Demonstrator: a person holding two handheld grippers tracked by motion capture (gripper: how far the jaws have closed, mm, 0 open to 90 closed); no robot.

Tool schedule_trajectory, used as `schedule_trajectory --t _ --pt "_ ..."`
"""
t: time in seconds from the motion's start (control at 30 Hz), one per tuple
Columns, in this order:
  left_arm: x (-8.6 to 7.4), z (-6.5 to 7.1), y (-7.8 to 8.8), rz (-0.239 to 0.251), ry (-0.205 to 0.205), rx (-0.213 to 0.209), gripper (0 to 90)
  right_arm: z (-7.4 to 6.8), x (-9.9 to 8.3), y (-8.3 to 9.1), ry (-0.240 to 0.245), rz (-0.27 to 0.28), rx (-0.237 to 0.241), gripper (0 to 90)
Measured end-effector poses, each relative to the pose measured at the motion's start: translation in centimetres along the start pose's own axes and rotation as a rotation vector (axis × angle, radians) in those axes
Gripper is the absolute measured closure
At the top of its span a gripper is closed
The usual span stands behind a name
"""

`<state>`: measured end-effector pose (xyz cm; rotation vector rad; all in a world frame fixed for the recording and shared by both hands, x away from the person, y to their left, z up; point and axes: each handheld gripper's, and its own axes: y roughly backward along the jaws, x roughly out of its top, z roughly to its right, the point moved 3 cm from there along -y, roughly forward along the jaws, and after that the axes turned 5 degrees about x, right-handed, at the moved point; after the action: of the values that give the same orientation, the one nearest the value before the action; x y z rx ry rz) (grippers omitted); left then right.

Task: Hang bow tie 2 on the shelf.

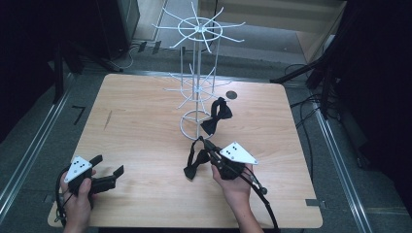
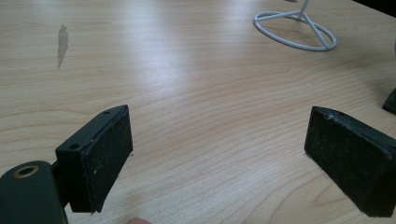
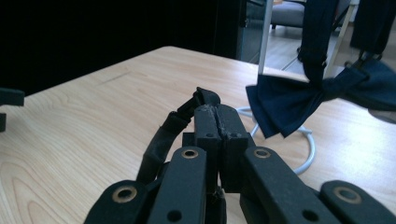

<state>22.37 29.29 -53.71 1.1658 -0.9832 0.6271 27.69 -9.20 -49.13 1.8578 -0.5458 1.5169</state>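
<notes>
Holding a black bow tie (image 1: pixel 196 161) by its strap in the right gripper (image 1: pixel 214 154), jaws pinched fully together on the band, the bow itself dangling just left of and below the jaws, close over the surface (image 1: pixel 145 121). Facing the white wire rack (image 1: pixel 197 87) straight ahead of that gripper, its ring base (image 3: pixel 299 140) just beyond the jaw tips in the right gripper view, its spoke-like hooks higher up and farther out. Seeing a second bow tie (image 1: pixel 217 115) already hanging from a lower hook, ahead and slightly right of the right gripper. Judging the coming move as lifting the strap loop up and forward onto a free hook, the strap's long axis running roughly away from the jaws toward the rack; right hand clearly nearer. Resting the left gripper (image 1: pixel 108 171) well off to the left, low over the surface, jaws spread wide, gripping and touching nothing
</notes>
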Motion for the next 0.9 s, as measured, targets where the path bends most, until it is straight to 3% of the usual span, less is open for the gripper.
schedule_trajectory --t 0.9 --pt "0.0 0.0 0.0 -0.002 -0.001 0.0 8.5 -0.3 3.3 1.3 0.026 0.108 -0.002 89.7"
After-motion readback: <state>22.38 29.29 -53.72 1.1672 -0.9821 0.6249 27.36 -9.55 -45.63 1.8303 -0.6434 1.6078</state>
